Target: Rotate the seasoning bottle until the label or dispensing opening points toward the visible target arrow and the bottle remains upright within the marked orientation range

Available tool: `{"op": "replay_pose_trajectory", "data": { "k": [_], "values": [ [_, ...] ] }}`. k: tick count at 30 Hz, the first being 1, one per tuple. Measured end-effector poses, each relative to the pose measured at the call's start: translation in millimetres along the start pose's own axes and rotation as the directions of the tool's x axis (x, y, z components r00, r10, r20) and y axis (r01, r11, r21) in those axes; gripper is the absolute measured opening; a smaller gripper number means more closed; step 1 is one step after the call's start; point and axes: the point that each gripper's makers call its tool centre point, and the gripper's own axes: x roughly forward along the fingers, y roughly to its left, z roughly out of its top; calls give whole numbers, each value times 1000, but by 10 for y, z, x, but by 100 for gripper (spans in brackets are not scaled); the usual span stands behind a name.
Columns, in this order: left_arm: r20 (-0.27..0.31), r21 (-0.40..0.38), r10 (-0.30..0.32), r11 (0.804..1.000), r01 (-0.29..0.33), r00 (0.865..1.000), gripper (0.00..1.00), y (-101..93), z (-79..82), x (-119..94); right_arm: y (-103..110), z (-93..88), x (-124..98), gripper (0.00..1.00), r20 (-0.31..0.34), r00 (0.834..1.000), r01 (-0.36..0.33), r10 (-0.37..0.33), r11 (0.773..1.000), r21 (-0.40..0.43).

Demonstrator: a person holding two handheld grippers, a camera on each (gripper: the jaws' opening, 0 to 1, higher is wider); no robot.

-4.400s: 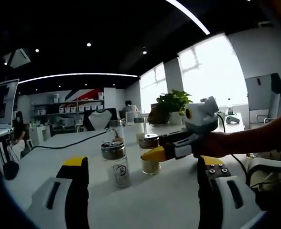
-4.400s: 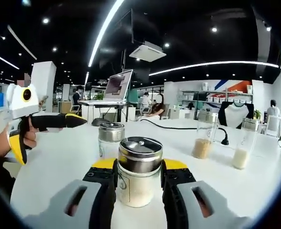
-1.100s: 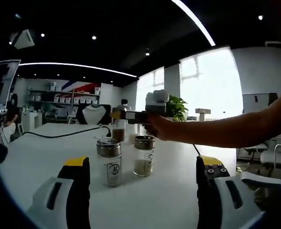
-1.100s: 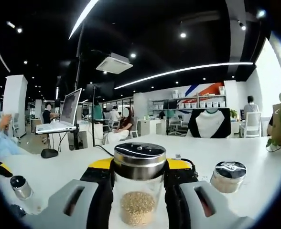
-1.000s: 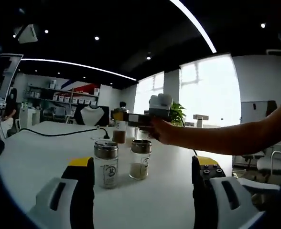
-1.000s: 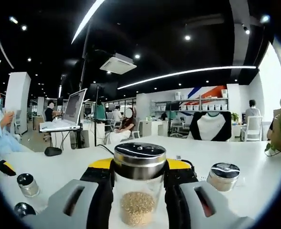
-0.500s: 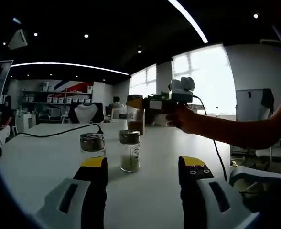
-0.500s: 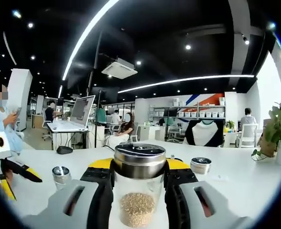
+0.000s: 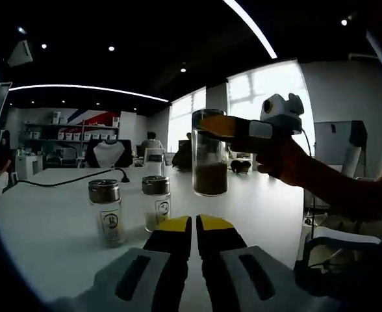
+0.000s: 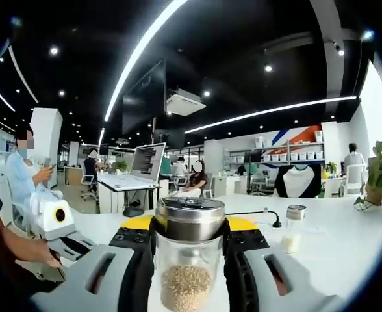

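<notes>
My right gripper (image 10: pixel 190 229) is shut on a glass seasoning bottle (image 10: pixel 188 273) with a metal lid and tan grains at the bottom, held upright above the white table (image 10: pixel 321 253). In the left gripper view this bottle (image 9: pixel 210 156) hangs in the air with brown contents, clamped by the right gripper (image 9: pixel 212 127), which a hand holds from the right. My left gripper (image 9: pixel 194 225) is shut, its yellow tips touching with nothing between them. The left gripper (image 10: pixel 71 242) also appears low at the left of the right gripper view.
Two more metal-lidded bottles (image 9: pixel 105 211) (image 9: pixel 156 203) stand on the table (image 9: pixel 41 221) left of my left gripper. A black cable (image 9: pixel 67 181) runs across the far side. Another small bottle (image 10: pixel 293 229) stands to the right. A laptop (image 10: pixel 145 170) and seated people are behind.
My left gripper's jaws have come together from wide apart. The right gripper with its bottle has come nearer and toward the middle of the left gripper view. Both cameras have swung.
</notes>
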Motion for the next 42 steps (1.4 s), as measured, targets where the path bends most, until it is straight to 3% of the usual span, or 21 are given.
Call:
{"op": "replay_pose_trajectory", "data": {
  "k": [4,5,6,7,10,12,14,18,21,22,25,26,28,30,31,32,33,36,39,41,42],
  "values": [
    [18,24,-25,999,24,1000,9,-89,46,13,265,-7,16,38,7,998,-65,65,998,15],
    [42,52,-40,998,38,998,13,-120,96,18,332,-30,23,38,2,997,-81,81,997,8],
    [60,66,-49,997,45,997,24,-140,134,24,363,-43,27,38,2,996,-84,84,996,8],
    [51,58,-49,997,46,998,30,-153,128,26,395,-60,33,38,2,996,-85,85,996,10],
    [38,102,-70,993,66,997,38,-200,132,37,441,-117,49,38,-3,995,-95,95,995,-7],
    [22,111,-81,991,78,996,46,-214,99,55,538,-151,40,38,-4,990,-143,144,989,45],
    [27,121,-121,986,117,992,47,-282,101,57,617,-144,28,38,23,983,-181,180,982,54],
    [27,39,-210,977,209,977,49,-406,74,51,735,-159,-16,38,55,972,-233,229,969,82],
    [28,32,-223,974,222,974,43,-412,63,39,811,-177,-57,38,75,959,-281,274,953,115],
    [2,-23,-237,971,237,971,42,-447,7,13,797,-189,-57,38,76,961,-273,266,956,110],
    [-50,22,-178,984,179,983,42,-347,-55,45,816,-256,-29,38,54,968,-248,245,965,79],
    [-85,41,-142,988,146,986,42,-345,-103,61,852,-295,-17,39,48,969,-241,241,970,-3],
    [-79,70,-81,994,86,994,42,-277,-95,83,860,-307,5,38,52,975,-210,214,975,-72],
    [-70,113,19,994,-11,997,41,-168,-78,90,832,-304,25,38,64,984,-161,165,984,-74],
    [-68,146,94,986,-83,993,41,-90,-69,91,794,-299,41,37,81,990,-111,116,992,-60],
    [-67,150,110,984,-99,992,41,-80,-63,89,774,-298,45,37,91,992,-83,87,995,-45],
    [-61,181,167,971,-154,984,41,-33,-54,85,755,-306,51,37,102,994,-44,46,999,-29],
    [-69,289,241,934,-211,968,42,-12,-70,87,746,-353,74,38,91,996,30,-23,997,-75],
    [-81,308,198,937,-165,977,42,-51,-122,131,714,-420,59,38,49,996,73,-71,997,-26],
    [-70,299,81,953,-57,994,44,-164,-126,163,689,-427,35,38,43,997,63,-62,997,-38],
    [-69,240,-1,971,17,998,45,-246,-121,158,679,-433,12,38,39,998,54,-53,998,-26]
  ]
}}
